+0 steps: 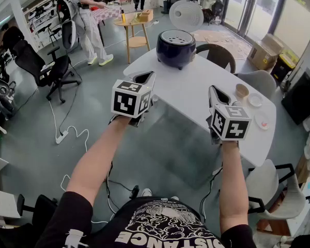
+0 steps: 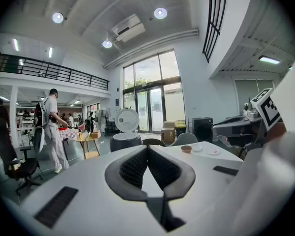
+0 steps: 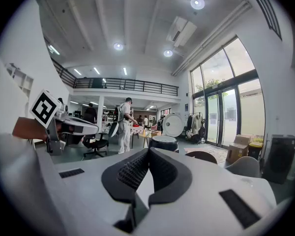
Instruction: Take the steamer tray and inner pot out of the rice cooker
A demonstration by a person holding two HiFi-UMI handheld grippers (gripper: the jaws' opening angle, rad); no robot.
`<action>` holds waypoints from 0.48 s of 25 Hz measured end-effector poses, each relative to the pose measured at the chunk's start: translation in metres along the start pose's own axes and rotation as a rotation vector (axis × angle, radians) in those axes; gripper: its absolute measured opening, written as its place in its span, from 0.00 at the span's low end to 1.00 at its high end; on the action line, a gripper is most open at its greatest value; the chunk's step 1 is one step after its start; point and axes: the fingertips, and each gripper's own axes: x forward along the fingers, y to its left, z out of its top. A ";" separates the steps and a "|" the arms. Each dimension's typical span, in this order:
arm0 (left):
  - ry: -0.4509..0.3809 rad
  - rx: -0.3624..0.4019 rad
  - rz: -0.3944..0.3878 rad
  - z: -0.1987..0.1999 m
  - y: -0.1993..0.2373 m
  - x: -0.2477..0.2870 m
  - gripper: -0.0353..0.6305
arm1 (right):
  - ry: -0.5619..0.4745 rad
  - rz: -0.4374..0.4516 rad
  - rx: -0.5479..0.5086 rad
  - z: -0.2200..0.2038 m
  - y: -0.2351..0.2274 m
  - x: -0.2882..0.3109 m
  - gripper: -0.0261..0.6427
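Left gripper (image 1: 146,76): clenched, jaws pressed flat together, nothing between them. Right gripper (image 1: 213,90): likewise clenched and empty. Both held side by side at about the same height, close to level with a slight downward tilt, marker cubes toward the head camera, noses aimed at the desk (image 1: 196,102). Left one seen over the floor just short of the desk's near edge; right one seen against the desk's near part. Neither in contact with anything.

Rice cooker (image 1: 176,46): dark blue body, grey vented lid, upright at the far end of the desk, well apart from both grippers, untouched. Lid down; steamer tray and inner pot not visible in any view.

Elsewhere on the desk, right side: small brown bowl (image 1: 242,91), white dish (image 1: 255,100) just beside it, second dish (image 1: 262,122) nearer the edge; all well apart from the cooker.

Surroundings: dark chair (image 1: 217,55) just behind the desk, beside the cooker. Farther back, person in white (image 1: 88,19) at a small wooden table (image 1: 136,27). Black office chair (image 1: 49,66) on the floor at left. Cardboard box (image 1: 265,49) at far right.
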 end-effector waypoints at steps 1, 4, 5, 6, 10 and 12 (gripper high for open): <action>-0.002 0.001 -0.001 0.001 0.000 0.001 0.07 | -0.003 -0.004 -0.002 0.001 -0.001 0.001 0.06; -0.008 0.005 -0.006 0.004 -0.001 0.003 0.07 | -0.012 -0.018 -0.003 0.002 -0.003 0.002 0.06; -0.009 0.007 -0.008 0.005 -0.002 0.003 0.07 | -0.015 -0.022 -0.002 0.003 -0.003 0.001 0.06; -0.009 0.009 -0.010 0.005 -0.002 0.002 0.07 | -0.016 -0.025 0.000 0.003 -0.003 0.000 0.06; -0.014 0.007 -0.004 0.004 -0.001 0.001 0.07 | -0.018 -0.045 0.007 0.002 -0.006 -0.001 0.06; -0.016 0.001 0.001 0.004 0.001 0.002 0.07 | -0.017 -0.052 0.008 0.001 -0.008 -0.001 0.08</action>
